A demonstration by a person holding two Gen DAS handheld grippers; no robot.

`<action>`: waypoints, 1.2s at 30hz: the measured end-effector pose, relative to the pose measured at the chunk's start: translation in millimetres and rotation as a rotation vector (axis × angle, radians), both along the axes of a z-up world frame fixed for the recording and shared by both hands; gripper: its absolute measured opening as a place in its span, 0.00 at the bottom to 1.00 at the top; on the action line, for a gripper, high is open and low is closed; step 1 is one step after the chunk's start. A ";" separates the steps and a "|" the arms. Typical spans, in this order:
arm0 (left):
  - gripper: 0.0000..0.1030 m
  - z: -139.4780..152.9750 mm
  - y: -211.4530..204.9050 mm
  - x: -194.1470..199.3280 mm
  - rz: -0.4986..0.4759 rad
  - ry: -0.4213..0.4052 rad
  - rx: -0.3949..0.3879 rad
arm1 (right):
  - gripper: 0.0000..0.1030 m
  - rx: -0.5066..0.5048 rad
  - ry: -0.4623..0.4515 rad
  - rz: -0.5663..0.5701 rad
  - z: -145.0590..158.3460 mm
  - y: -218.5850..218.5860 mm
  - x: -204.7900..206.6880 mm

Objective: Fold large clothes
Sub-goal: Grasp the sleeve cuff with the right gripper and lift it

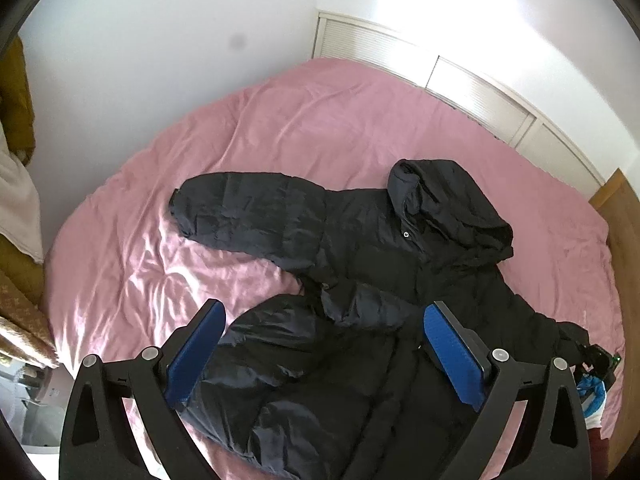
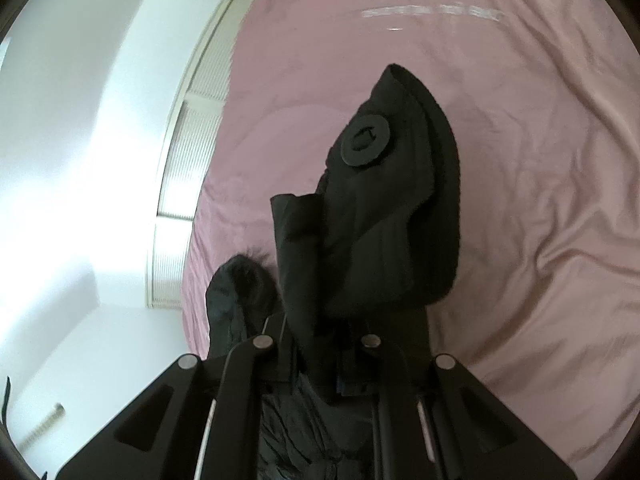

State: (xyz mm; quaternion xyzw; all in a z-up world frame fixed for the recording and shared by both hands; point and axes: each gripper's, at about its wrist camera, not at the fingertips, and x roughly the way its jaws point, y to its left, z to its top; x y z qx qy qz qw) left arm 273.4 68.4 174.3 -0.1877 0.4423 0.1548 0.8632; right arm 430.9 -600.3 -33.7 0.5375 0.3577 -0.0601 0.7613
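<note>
While the black puffer coat (image 1: pixel 360 264) lies spread on the pink bedsheet (image 1: pixel 280 120), its hood (image 1: pixel 448 200) points toward the louvered panels (image 1: pixel 440 76) and one sleeve (image 1: pixel 240 208) stretches sideways across the sheet. The fabric is quilted, creased and faintly glossy. The left gripper (image 1: pixel 324 344) hangs released above the coat's lower body. The right gripper (image 2: pixel 320 344) is clenched on the other sleeve's cuff (image 2: pixel 380 184), lifted off the sheet.

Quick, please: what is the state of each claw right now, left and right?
Left claw: open, holding nothing, above the black jacket.
Right claw: closed on the jacket's sleeve cuff.
</note>
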 end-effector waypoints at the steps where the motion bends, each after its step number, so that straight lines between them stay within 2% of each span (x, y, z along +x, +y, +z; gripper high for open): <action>1: 0.95 -4.3 4.8 1.4 -0.010 -0.001 -0.021 | 0.11 -0.020 0.002 0.014 7.3 7.3 3.0; 5: 0.94 -20.4 23.4 6.8 -0.038 0.001 -0.074 | 0.11 -0.084 0.002 0.082 39.4 48.1 11.6; 9: 0.94 -29.8 38.7 12.4 -0.074 0.029 -0.077 | 0.11 -0.158 0.001 0.187 68.1 103.2 27.2; 15: 0.94 -36.6 74.1 14.5 -0.081 0.033 -0.067 | 0.12 -0.179 -0.003 0.303 78.0 187.0 48.8; 21: 0.94 -59.6 113.4 15.0 -0.072 0.062 -0.085 | 0.12 -0.220 0.038 0.433 66.1 278.1 70.6; 27: 0.94 -88.6 153.2 18.4 -0.055 0.097 -0.112 | 0.12 -0.258 0.117 0.526 37.0 350.3 81.8; 32: 0.94 -112.5 177.5 21.5 -0.042 0.131 -0.135 | 0.12 -0.304 0.198 0.583 5.5 394.8 86.5; 36: 0.94 -126.0 185.8 24.6 -0.041 0.154 -0.141 | 0.12 -0.339 0.265 0.614 -20.2 410.2 81.4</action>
